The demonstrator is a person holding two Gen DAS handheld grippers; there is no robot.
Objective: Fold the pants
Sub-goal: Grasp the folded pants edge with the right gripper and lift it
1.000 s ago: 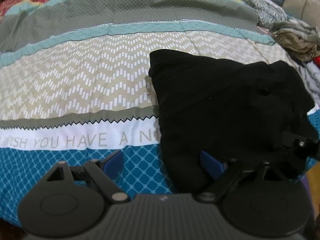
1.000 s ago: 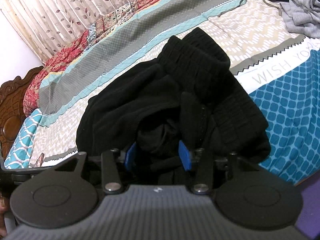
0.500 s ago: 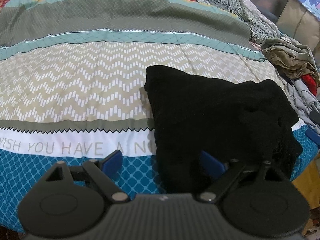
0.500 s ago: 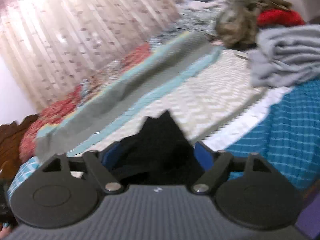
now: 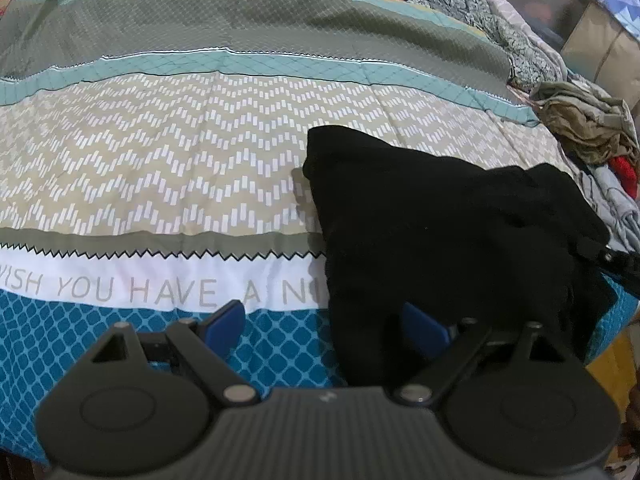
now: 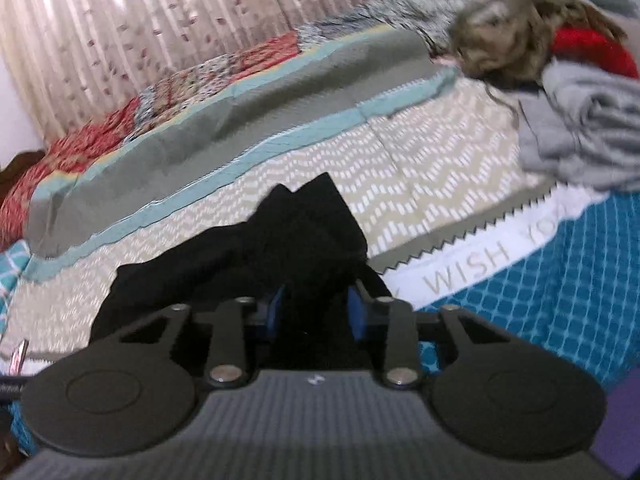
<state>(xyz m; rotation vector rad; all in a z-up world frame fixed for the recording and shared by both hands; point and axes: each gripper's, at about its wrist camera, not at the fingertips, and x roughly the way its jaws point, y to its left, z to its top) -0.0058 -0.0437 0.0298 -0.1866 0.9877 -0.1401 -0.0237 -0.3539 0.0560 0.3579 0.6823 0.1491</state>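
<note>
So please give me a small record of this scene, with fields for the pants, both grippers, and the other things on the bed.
surface: patterned bedspread with printed words
pants: black pants, bunched in a heap, not yet folded flat
left gripper: left gripper, fingers wide apart, edge of the pants between them, not pressed
right gripper: right gripper, fingers closing with black fabric between them
other clothes: olive garment, red garment and grey garment, piled at the far side
background: curtain
</note>
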